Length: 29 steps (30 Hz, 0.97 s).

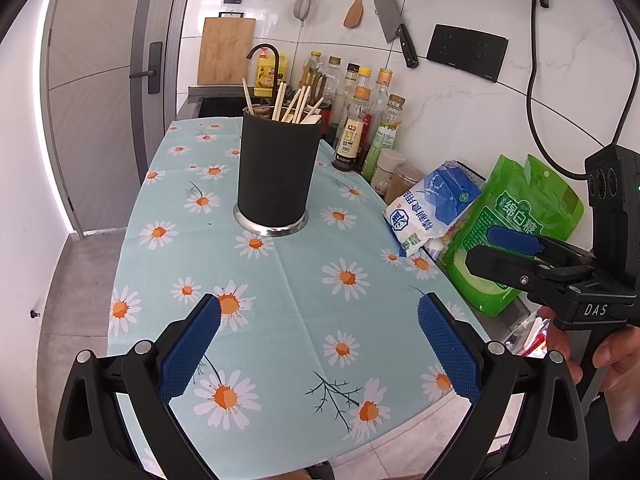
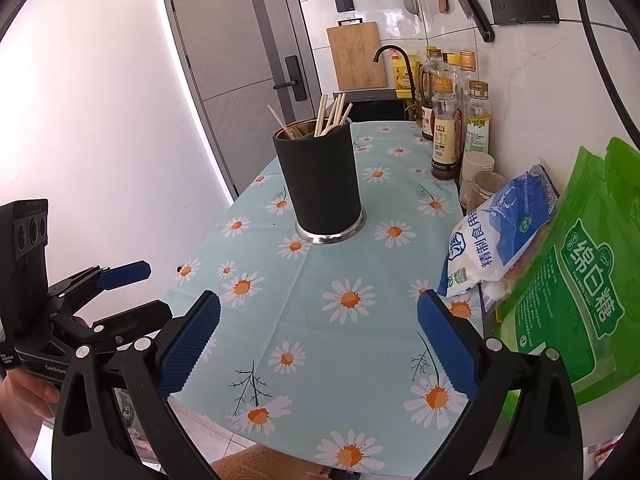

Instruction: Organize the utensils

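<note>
Black and cylindrical, one utensil holder stands upright on a steel base near the middle of the daisy-print tablecloth, toward its far edge. Wooden chopsticks lean in it, about eight ends showing, though the exact count is hard to tell. Along the cloth's right edge, against the tiled wall, stand roughly seven sauce bottles, two small jars, one blue-and-white salt bag and one green sugar bag. Both tongs hover low over the near edge of the cloth, pointing at the holder. The left gripper has its blue pads spread wide, holding nothing. The right gripper is likewise gaping and empty. A hand grips the right tool's handle
</note>
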Available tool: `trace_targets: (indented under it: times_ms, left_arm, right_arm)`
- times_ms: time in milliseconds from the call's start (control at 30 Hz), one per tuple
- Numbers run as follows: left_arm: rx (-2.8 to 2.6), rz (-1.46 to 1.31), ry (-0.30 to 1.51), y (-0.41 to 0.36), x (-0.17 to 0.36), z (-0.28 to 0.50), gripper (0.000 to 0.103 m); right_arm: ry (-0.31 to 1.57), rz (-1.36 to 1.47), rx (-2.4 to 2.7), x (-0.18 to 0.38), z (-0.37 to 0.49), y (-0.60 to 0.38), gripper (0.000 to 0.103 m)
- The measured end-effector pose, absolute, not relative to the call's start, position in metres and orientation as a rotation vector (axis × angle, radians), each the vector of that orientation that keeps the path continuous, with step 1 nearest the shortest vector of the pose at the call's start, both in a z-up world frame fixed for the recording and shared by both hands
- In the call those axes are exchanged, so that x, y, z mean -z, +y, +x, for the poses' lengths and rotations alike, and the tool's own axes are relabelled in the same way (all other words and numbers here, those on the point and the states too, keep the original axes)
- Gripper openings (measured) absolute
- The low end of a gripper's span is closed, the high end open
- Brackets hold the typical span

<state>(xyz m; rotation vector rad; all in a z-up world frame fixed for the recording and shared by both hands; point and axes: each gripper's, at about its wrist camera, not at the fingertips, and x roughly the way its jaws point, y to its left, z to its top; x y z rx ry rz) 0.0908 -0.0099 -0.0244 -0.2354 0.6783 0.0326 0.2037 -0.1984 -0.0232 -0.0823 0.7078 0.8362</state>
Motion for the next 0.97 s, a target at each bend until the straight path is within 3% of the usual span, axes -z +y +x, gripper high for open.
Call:
trace_targets:
  times_ms: [967]
  left_arm:
    - [-0.026, -0.229, 0.688, -0.0127, 0.0253, 0.0961, 0.096]
  right_arm:
    - [0.734, -0.068, -0.838, 0.0274, 0.2082, -0.2010, 0.098]
